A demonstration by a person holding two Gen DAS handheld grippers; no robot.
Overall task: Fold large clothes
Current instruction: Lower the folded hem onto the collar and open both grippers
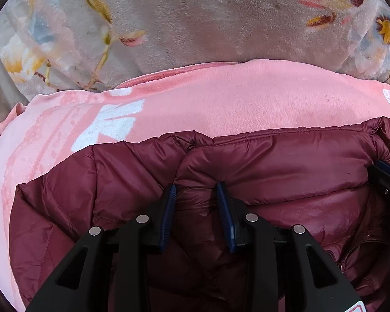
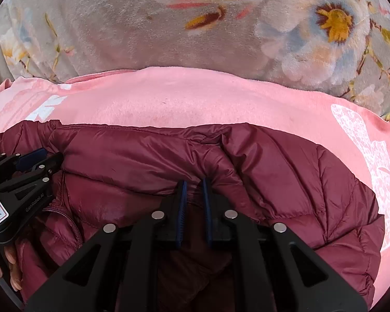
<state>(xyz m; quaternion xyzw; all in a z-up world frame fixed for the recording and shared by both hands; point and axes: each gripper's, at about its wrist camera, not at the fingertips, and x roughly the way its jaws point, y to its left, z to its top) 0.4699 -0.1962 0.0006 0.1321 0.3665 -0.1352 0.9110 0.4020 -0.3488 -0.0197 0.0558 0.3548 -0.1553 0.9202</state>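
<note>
A maroon quilted puffer jacket [image 1: 273,161] lies bunched on a pink blanket [image 1: 221,98]. My left gripper [image 1: 196,189] has its blue-padded fingers closed on a thick fold of the jacket. In the right wrist view the same jacket [image 2: 286,171] fills the lower half. My right gripper [image 2: 194,184] is shut on a fold of it, fingers nearly together. The left gripper also shows at the left edge of the right wrist view [image 2: 33,158], and the right gripper shows at the right edge of the left wrist view [image 1: 387,176]. The jacket's zipper [image 2: 74,223] runs at lower left.
The pink blanket [image 2: 195,96] with white print lies over a grey floral plush cover [image 2: 117,26], which fills the far side in both views. A hand [image 2: 10,265] holds the left gripper's handle at lower left.
</note>
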